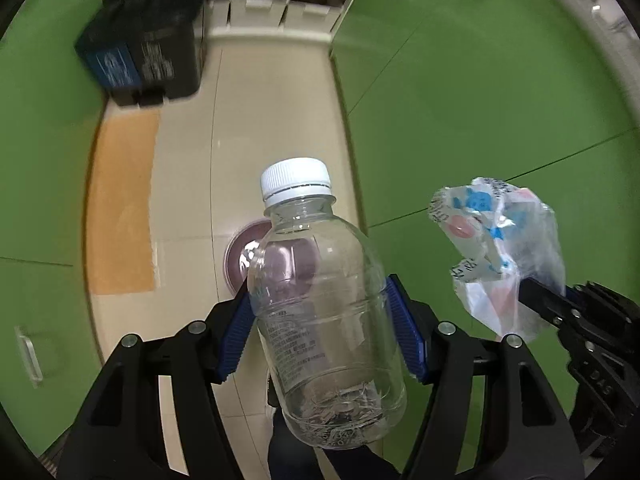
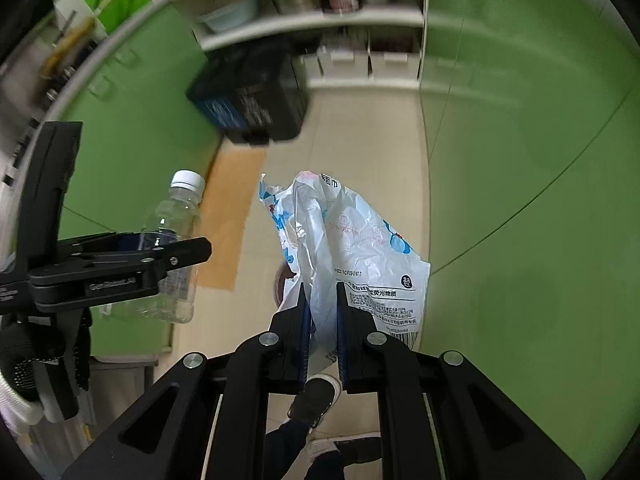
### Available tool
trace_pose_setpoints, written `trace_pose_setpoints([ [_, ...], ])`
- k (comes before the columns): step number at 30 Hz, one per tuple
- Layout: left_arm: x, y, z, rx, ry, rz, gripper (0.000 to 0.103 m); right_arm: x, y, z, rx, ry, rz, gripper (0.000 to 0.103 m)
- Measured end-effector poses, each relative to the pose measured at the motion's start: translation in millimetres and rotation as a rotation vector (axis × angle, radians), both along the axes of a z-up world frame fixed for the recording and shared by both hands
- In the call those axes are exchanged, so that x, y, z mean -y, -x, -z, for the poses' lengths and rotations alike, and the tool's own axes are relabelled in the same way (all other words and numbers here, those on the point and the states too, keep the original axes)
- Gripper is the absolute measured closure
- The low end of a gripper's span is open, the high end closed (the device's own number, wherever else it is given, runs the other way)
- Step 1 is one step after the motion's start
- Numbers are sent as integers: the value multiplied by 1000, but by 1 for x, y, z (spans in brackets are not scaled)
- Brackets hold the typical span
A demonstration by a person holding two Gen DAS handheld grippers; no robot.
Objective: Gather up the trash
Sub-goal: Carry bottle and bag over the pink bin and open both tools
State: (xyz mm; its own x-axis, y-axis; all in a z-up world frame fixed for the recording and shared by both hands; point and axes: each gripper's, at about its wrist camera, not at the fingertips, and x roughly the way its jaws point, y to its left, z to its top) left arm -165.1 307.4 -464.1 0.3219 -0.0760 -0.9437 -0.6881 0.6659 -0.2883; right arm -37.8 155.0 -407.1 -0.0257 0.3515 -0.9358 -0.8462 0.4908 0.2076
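Currently, left gripper (image 1: 320, 328) clamped on clear plastic bottle (image 1: 324, 320) w/ white cap (image 1: 296, 180), blue pads (image 1: 404, 328) pressing both sides of body, bottle upright and held off the beige tile floor (image 1: 256, 120). Right gripper (image 2: 322, 332) pinched narrow on crumpled white wrapper (image 2: 352, 248) w/ blue print, also held in air, well apart from bottle and to its right. Below bottle on floor: round purplish lid (image 1: 244, 252); farther back, black box (image 1: 144, 60) beside green cabinets (image 1: 480, 100), orange mat (image 1: 124, 204) nearby.
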Motion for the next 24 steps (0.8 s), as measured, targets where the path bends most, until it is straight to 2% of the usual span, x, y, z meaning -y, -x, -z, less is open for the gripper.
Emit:
trace_pose_setpoints([
  [1, -3, 1, 18, -7, 9, -4, 40, -2, 0, 23, -9, 13, 4, 92],
  [5, -13, -2, 105, -28, 49, -6, 40, -10, -2, 82, -21, 44, 11, 92],
  [8, -14, -3, 154, -44, 62, -13, 39, -10, -5, 120, -32, 66, 22, 92],
  [11, -13, -4, 185, -56, 63, -21, 38, -9, -5, 147, -42, 84, 29, 92],
  [12, -13, -4, 192, -58, 67, -24, 29, -8, -5, 153, -46, 88, 29, 92],
  [13, -14, -4, 199, -61, 64, -31, 12, -9, -5, 158, -47, 92, 27, 92],
  [14, -15, -2, 201, -53, 57, -39, 5, -11, -4, 162, -48, 96, 24, 92],
  [18, -18, 5, 201, -55, 70, -51, 3, -19, -2, 168, -60, 104, 18, 92],
  [24, -35, 29, 169, -53, 32, -99, 3, -45, 11, 165, -82, 90, -32, 92],
])
